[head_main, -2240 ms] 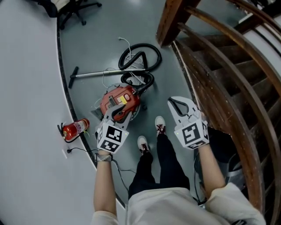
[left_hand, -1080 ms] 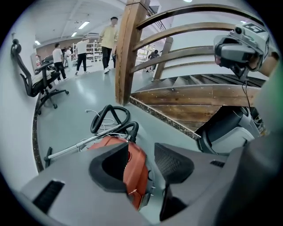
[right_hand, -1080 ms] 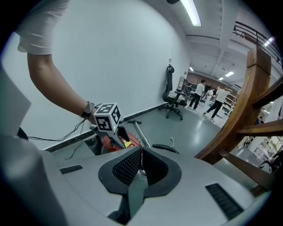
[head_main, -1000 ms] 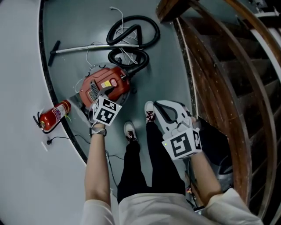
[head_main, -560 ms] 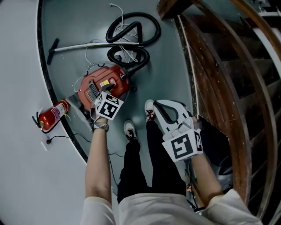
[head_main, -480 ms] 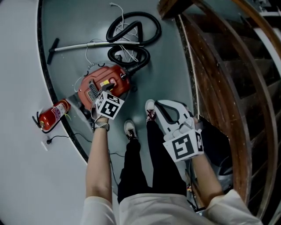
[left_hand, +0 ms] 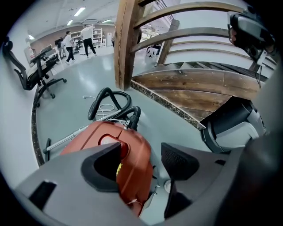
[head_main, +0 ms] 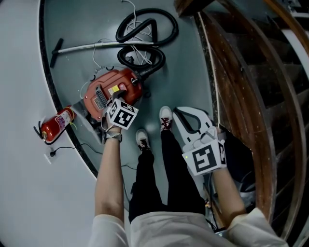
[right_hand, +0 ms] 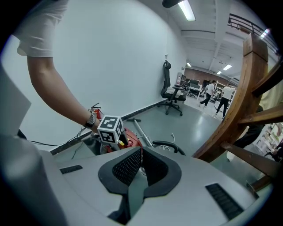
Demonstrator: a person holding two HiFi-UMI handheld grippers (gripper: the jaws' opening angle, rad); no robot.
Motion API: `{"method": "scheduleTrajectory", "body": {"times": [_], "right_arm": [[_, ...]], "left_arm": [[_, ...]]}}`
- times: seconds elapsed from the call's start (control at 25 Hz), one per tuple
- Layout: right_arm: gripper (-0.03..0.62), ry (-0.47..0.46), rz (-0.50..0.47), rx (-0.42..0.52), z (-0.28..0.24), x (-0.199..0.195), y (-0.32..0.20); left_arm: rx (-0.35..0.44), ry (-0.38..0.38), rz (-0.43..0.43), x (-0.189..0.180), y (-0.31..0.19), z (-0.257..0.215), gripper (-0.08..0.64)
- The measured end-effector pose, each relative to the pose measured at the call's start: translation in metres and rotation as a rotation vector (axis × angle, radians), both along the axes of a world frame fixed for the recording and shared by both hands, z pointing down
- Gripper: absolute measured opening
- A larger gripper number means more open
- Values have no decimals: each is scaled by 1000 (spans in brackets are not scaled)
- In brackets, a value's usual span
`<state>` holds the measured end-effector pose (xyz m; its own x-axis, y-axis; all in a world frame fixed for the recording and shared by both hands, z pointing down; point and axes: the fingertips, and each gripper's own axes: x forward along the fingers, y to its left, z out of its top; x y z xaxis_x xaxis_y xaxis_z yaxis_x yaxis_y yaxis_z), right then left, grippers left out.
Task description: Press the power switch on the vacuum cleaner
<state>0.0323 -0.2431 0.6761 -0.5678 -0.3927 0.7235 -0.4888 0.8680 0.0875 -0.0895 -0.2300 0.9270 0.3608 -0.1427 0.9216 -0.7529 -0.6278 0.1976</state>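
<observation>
Left gripper (head_main: 121, 100) had sunk closer over the vacuum cleaner (head_main: 99, 91), jaws just opened wide, gripping nothing; we judged the switch press imminent.

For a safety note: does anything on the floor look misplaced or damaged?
Nothing looks damaged or spilled. Only the black hose lies in loose loops beyond the vacuum cleaner, with white cord strewn through them.

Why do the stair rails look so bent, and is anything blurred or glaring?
Head view: the wide lens bows the wooden stair rail into an arc, otherwise sharp. Left gripper view: fisheye circle with black corners; the near vacuum cleaner looks slightly soft. Right gripper view: same circle; the ceiling light glares white.
</observation>
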Motion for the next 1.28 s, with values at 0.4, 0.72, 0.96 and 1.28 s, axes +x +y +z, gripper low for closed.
{"method": "scheduleTrajectory", "body": {"times": [0.4, 0.72, 0.96, 1.28], "right_arm": [[31, 5, 66, -18, 8, 19, -7], [31, -6, 65, -17, 7, 17, -7], [31, -6, 69, -14, 8, 22, -6], [31, 5, 62, -21, 9, 22, -3]], "left_arm": [[-14, -18, 8, -2, -1, 1, 284], [13, -56, 24, 0, 3, 7, 287], [34, -90, 44, 0, 2, 9, 287], [38, -121, 57, 3, 6, 16, 288]]}}
